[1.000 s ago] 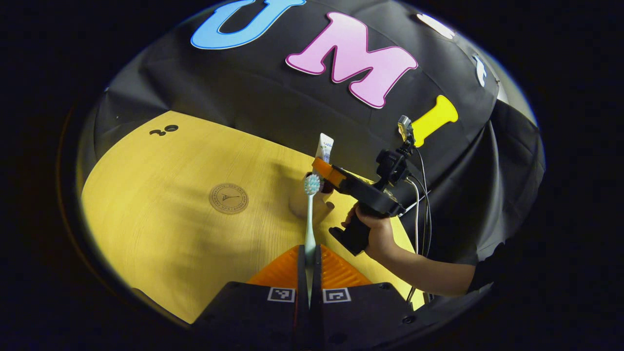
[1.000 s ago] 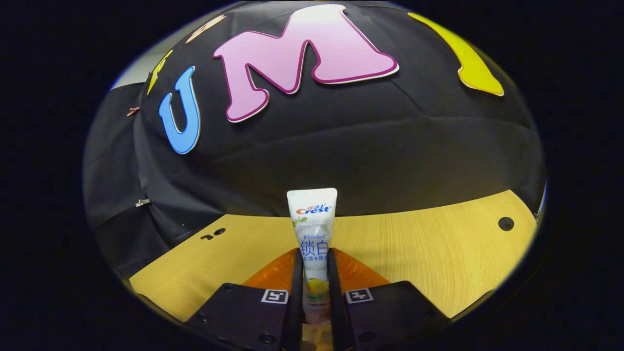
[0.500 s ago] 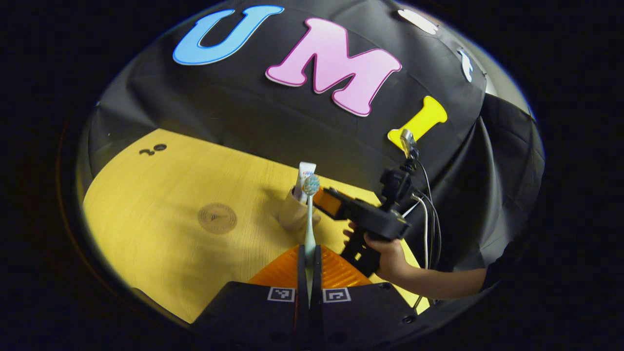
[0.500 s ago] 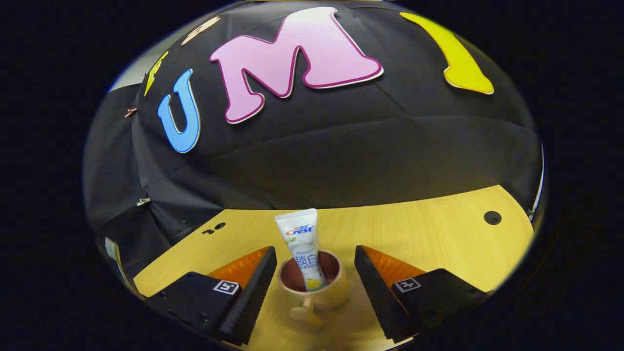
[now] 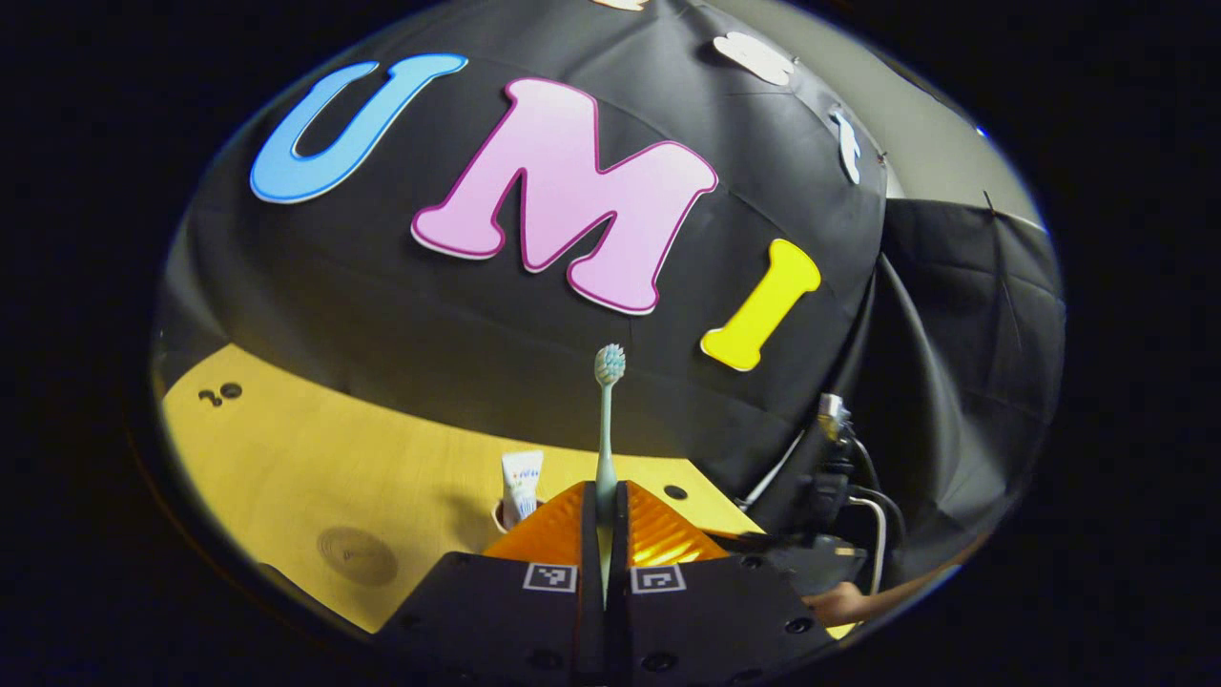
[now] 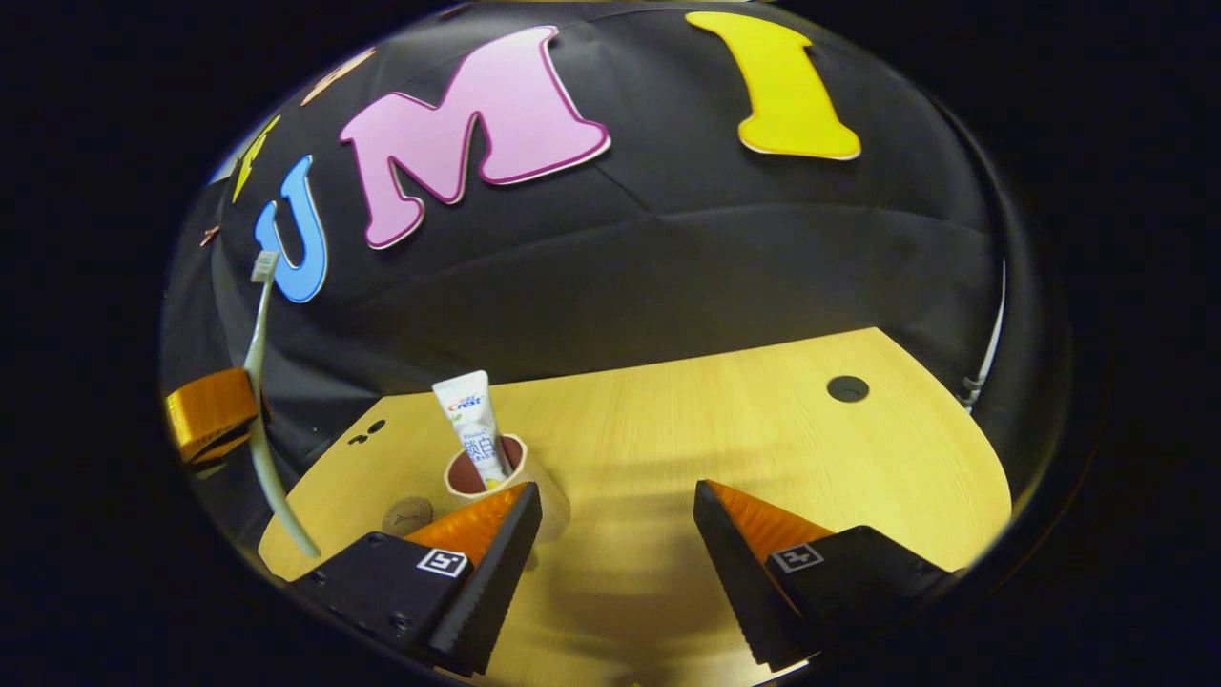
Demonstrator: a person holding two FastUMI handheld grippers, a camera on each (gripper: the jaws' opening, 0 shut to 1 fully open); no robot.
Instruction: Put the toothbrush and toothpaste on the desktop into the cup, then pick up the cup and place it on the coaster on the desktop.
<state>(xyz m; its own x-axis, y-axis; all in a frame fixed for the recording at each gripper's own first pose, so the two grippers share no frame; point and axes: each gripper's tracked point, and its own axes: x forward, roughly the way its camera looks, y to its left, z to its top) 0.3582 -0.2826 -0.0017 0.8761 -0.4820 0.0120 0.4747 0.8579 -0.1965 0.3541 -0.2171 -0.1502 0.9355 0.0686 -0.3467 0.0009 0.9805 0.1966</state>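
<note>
One toothpaste [image 6: 470, 429] stands in the one cup [image 6: 501, 477]; left of it, my left gripper [image 5: 604, 515] clamps one toothbrush [image 5: 607, 420] — my right gripper's [image 6: 618, 534] jaws gape.

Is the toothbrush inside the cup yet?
No, the toothbrush is held up in the left gripper, above the cup.

Overhead lighting is bright on the yellow wood-grain desk [image 6: 763, 429] and dim toward the edges of both views. Soft shadows fall on the desk near the tan ceramic cup [image 6: 548, 501]. Fisheye distortion bends the desk edge; the periphery is slightly blurred.
</note>
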